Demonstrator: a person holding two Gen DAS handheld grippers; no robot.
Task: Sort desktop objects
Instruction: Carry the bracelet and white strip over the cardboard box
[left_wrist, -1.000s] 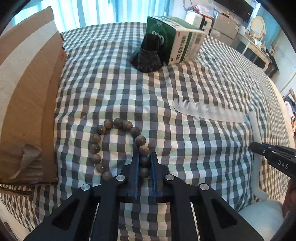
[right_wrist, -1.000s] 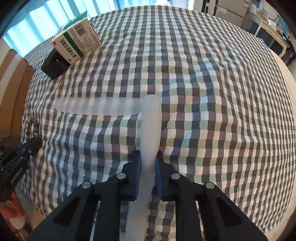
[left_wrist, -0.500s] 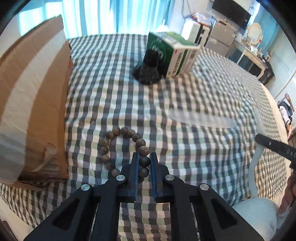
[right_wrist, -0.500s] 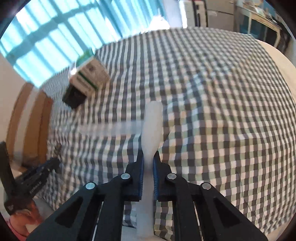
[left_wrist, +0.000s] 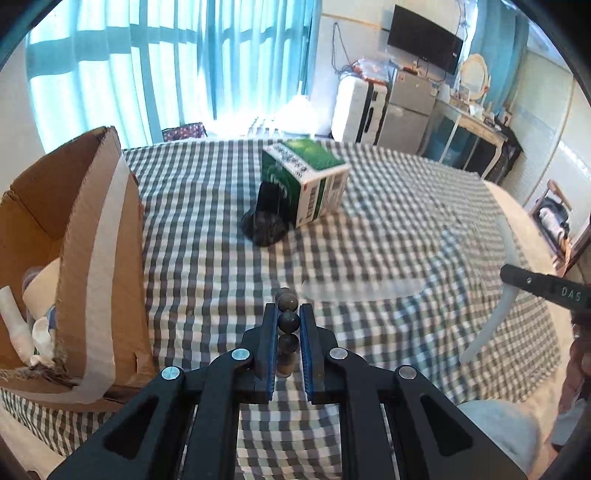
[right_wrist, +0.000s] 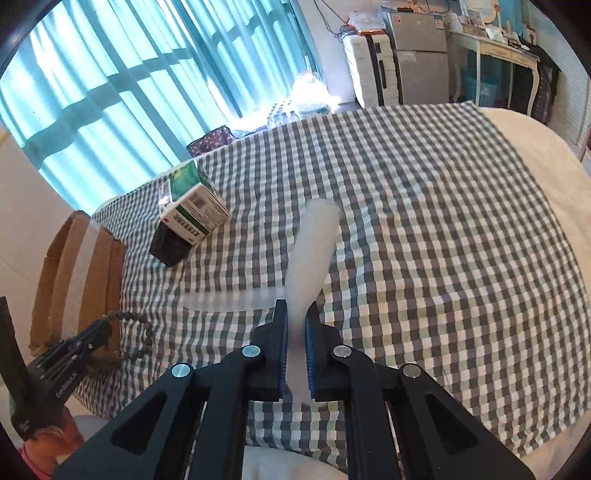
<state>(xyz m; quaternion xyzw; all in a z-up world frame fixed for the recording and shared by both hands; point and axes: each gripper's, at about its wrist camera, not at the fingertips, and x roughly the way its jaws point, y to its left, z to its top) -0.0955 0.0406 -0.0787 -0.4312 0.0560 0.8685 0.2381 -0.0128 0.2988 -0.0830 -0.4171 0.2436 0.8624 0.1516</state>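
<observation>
Readable markings: "DAS" on the right hand-held gripper's finger as it shows in the left wrist view, and what appears to be "GenRobot.AI" on the left unit's body in the right wrist view, though the print is small. The green-and-white carton (left_wrist: 308, 184) carries rows of printed characters and a code panel, too small to read.

Containers: an open cardboard box (left_wrist: 74, 258) stands at the left edge of the checked cloth (left_wrist: 388, 240). Pale, crumpled items lie in it; they cannot be identified. A dark object (left_wrist: 264, 221) stands on the cloth, touching the carton.

Left hand-held gripper (left_wrist: 288, 325): closed on the bead string (left_wrist: 287, 321). Several beads sit in a line between the blue pads. In the right wrist view the remaining beads hang in a loop from the fingertips, just beside the box.

Right hand-held gripper (right_wrist: 295, 321): closed on the narrow neck of the white scoop (right_wrist: 314, 243). The scoop's broad end points forward and stands above the cloth.

A translucent comb (right_wrist: 229, 301) lies flat on the cloth, just ahead and left of the right fingertips.
</observation>
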